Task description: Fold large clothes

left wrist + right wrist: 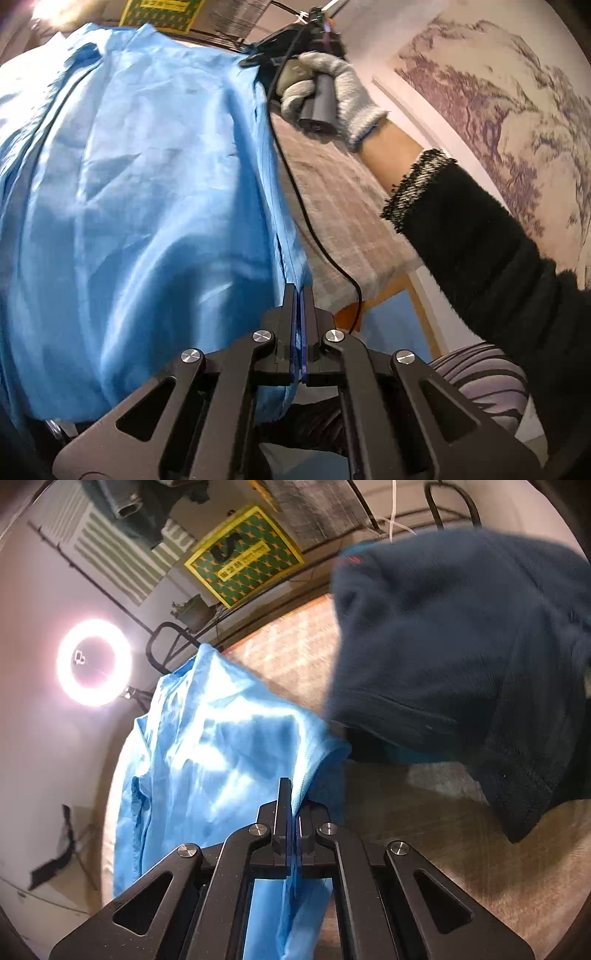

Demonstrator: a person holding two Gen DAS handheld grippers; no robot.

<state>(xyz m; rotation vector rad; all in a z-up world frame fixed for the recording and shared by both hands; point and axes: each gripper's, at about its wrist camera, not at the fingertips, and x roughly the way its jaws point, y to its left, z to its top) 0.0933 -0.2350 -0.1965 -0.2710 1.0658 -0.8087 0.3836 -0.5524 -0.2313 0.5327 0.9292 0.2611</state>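
Pinching the blue garment's (140,206) edge, the left hand-held gripper (298,295) has cloth spreading ahead-left over the tabletop (332,206). The right hand-held gripper (292,794) likewise clamps the garment (221,746); a dark fleece (461,657) lies ahead-right.

Left gripper (300,295) and right gripper (291,794) both clamped, angled downward.

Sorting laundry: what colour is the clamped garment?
Light blue garment, clearest in the left wrist view.
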